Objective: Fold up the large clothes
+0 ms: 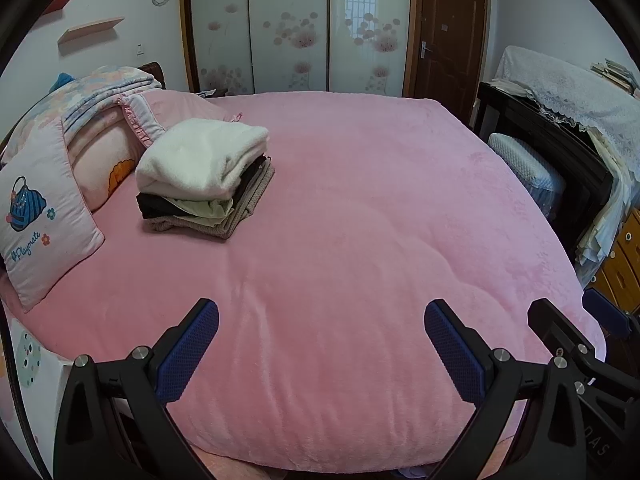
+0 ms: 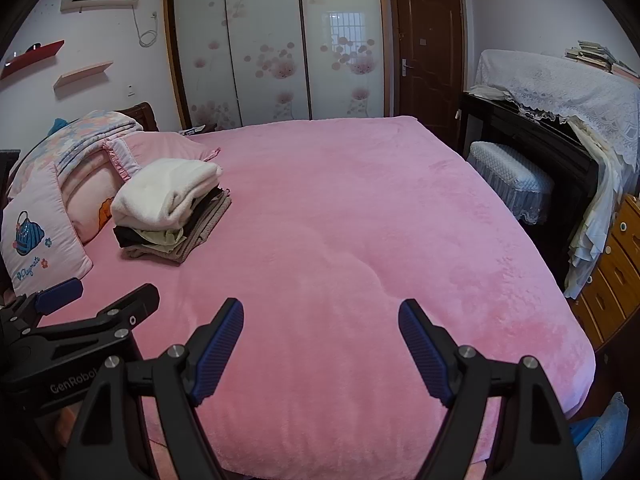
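The jaws of the left gripper [image 1: 321, 344] are seen spread wide with nothing between them, and the jaws of the right gripper [image 2: 321, 346] are likewise held apart and empty. Both are poised above the near edge of the bed [image 1: 360, 240], side by side, angled down toward its pink cover.

The task's clothes are found as a folded stack [image 1: 206, 178] lying on the bed toward the pillows [image 1: 44, 216], well apart from both grippers. A white fleecy piece [image 2: 168, 194] is set on top; dark, pale green and beige layers are seen under it. No unfolded garment is visible on the bed. A blue cloth [image 2: 600, 436] is glimpsed on the floor beside the bed's near right corner, possibly another garment, though this cannot be told at the edge of the view.

From here, the stack could be toppled if it were brushed while a further piece is laid out, since the upper layers overhang unevenly. The plush cover could also be pinched together with any garment, and a fold dragged askew.
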Demonstrator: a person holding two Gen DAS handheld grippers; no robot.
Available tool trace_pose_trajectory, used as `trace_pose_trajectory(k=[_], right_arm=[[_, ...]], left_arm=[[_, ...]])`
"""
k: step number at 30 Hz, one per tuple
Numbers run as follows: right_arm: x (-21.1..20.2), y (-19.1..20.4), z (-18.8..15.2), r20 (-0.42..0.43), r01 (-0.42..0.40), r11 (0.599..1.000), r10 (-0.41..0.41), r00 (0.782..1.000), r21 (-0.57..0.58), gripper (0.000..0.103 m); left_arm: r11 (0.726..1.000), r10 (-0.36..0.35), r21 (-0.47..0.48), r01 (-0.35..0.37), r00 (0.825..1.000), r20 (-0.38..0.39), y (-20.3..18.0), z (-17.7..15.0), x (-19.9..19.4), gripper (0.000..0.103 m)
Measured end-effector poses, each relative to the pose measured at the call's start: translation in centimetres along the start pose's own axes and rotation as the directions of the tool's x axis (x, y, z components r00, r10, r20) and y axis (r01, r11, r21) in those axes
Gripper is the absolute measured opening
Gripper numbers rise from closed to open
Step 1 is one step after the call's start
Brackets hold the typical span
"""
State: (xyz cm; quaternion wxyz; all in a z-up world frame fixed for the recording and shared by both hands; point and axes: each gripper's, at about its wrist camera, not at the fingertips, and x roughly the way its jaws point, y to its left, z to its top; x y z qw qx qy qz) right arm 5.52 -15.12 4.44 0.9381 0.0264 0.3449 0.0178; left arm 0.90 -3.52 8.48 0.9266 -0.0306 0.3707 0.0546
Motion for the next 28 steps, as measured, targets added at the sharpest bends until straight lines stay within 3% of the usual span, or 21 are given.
trace_pose_trajectory(k=[28], right_arm=[[0.08,-0.26,0.02,0.002,0.000,1.000,0.000,1.000,-0.001,0.080]], left_arm=[[1.000,-0.003,0.001,0.003,1.000,-0.011,-0.60,0.07,0.14,0.102]])
